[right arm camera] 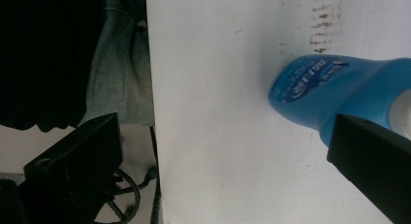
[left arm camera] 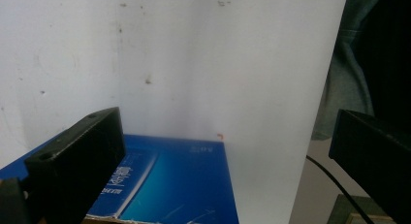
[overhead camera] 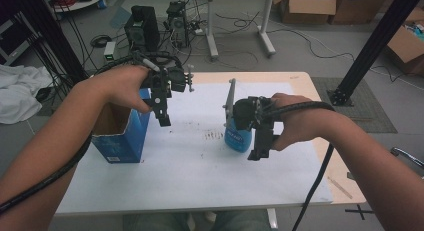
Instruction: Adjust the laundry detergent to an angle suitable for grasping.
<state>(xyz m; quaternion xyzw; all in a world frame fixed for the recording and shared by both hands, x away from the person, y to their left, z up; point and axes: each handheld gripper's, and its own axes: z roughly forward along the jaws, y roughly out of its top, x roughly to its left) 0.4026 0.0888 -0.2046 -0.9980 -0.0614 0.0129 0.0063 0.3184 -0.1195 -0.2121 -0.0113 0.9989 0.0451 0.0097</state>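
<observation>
Two containers on white table cover [overhead camera: 190,161]: open-topped blue box [overhead camera: 122,136] standing at left, blue bottle [overhead camera: 238,137] upright near centre. Left gripper [overhead camera: 163,117] beside box's upper edge, jaws spread, holding nothing. Right gripper [overhead camera: 260,148] just beside bottle, jaws wide apart, bottle not yet between them. Likely risk: nudging bottle sideways with one jaw, tipping it over.
</observation>
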